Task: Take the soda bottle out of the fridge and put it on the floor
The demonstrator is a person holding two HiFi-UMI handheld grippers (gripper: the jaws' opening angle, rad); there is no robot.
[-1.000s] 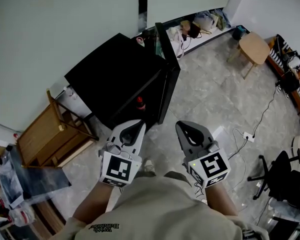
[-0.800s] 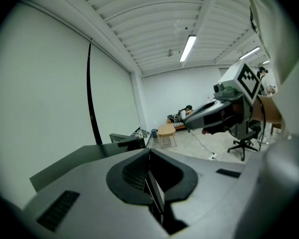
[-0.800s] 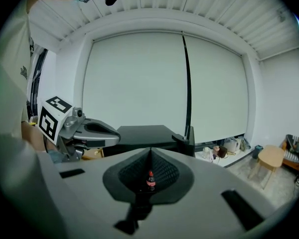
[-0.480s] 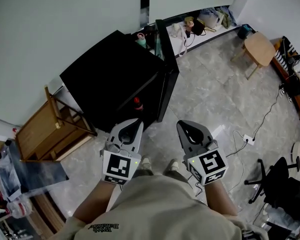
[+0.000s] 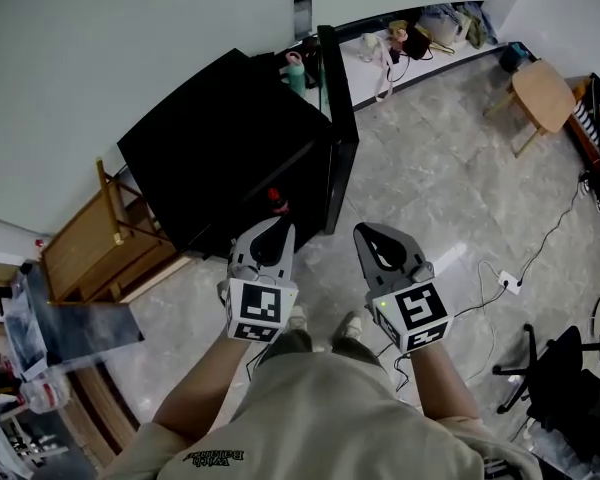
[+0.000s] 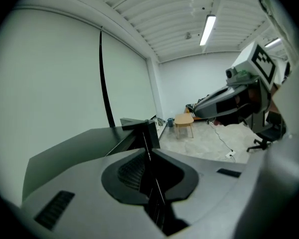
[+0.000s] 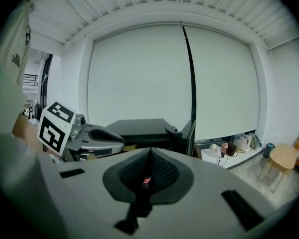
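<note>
The black fridge (image 5: 220,148) stands on the floor with its door (image 5: 338,118) swung open to the right. Inside its opening the soda bottle (image 5: 276,200) stands upright, and only its red cap and dark neck show. My left gripper (image 5: 282,232) is shut and empty, its tip just in front of the bottle without touching it. My right gripper (image 5: 366,234) is also shut and empty, level with the door's edge. In the left gripper view my left gripper (image 6: 148,151) points at the fridge (image 6: 84,143). In the right gripper view my right gripper (image 7: 150,151) faces the fridge (image 7: 139,126).
A wooden rack (image 5: 95,253) stands left of the fridge. A round wooden stool (image 5: 540,90) is at the far right, and an office chair (image 5: 565,363) at the near right. A cable and power strip (image 5: 507,278) lie on the grey floor. Clutter (image 5: 420,36) lines the back wall.
Both grippers have moved forward and down toward the fridge. The left tip now sits closer to the bottle. Both stay shut and empty.
</note>
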